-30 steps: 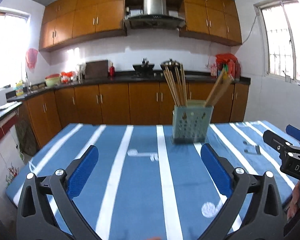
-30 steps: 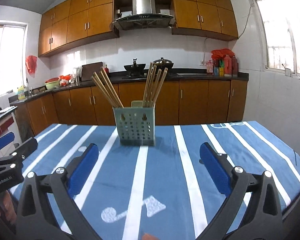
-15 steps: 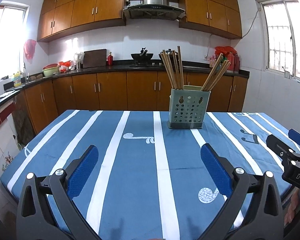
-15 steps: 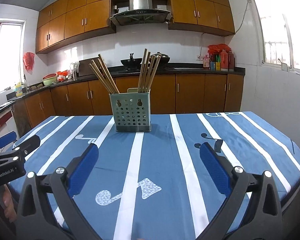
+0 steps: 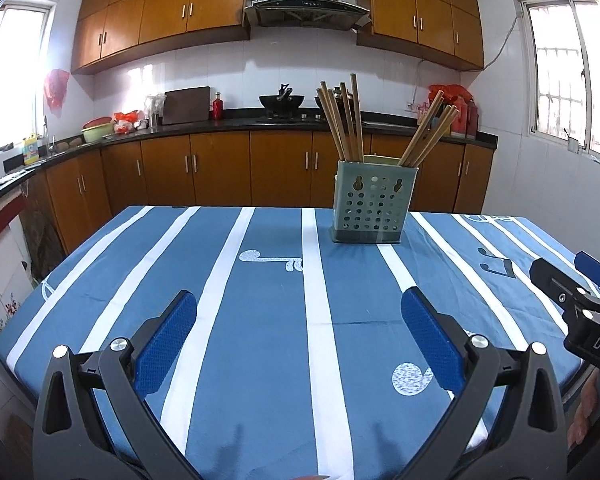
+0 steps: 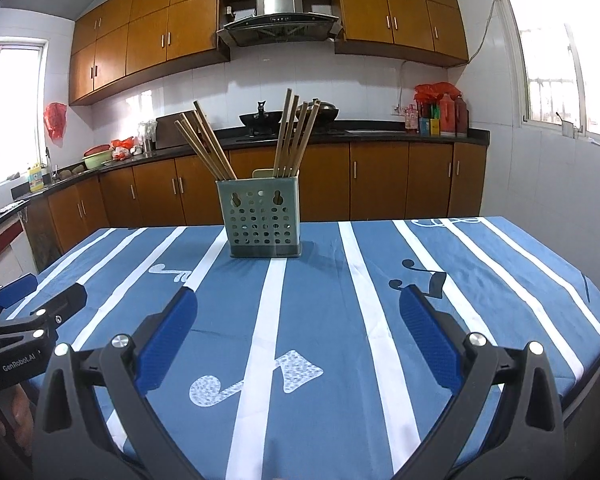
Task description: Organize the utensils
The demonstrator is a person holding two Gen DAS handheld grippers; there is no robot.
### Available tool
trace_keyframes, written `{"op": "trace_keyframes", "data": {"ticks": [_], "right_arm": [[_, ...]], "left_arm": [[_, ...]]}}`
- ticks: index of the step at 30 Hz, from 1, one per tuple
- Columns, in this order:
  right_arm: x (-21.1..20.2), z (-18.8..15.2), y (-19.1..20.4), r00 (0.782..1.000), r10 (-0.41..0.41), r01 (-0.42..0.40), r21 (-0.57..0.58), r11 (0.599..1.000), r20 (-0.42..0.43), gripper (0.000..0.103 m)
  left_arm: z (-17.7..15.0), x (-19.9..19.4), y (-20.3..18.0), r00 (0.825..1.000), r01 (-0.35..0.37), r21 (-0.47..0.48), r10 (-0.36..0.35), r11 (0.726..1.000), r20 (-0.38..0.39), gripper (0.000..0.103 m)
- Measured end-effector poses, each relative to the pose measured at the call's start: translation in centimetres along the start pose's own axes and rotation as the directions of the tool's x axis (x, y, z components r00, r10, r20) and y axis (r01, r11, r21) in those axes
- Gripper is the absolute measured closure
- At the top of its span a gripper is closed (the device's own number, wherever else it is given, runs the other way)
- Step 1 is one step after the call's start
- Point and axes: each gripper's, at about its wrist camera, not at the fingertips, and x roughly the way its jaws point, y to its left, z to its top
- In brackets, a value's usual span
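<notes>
Left wrist view: chopsticks point(image 5: 346, 124) stand sorted in holder point(image 5: 372, 204); both grippers point(image 5: 300, 332) point(image 6: 298, 328) spread, empty; task apparently complete.

Striped blue tablecloth point(image 5: 260, 320) covers the table, bearing a chopstick holder point(image 5: 370, 208).

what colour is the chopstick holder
Pale grey-green holder, perforated with round holes; clearest in the right wrist view.
</notes>
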Motion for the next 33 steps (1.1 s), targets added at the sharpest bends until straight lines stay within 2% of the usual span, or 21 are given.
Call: {"op": "trace_keyframes", "data": {"ticks": [33], "right_arm": [[0.48, -0.30, -0.28, 1.000, 0.009, -0.008, 0.020, 1.000, -0.024, 0.004]], "left_arm": [[0.01, 0.12, -0.35, 1.000, 0.009, 0.003, -0.009, 1.000, -0.005, 0.002]]}}
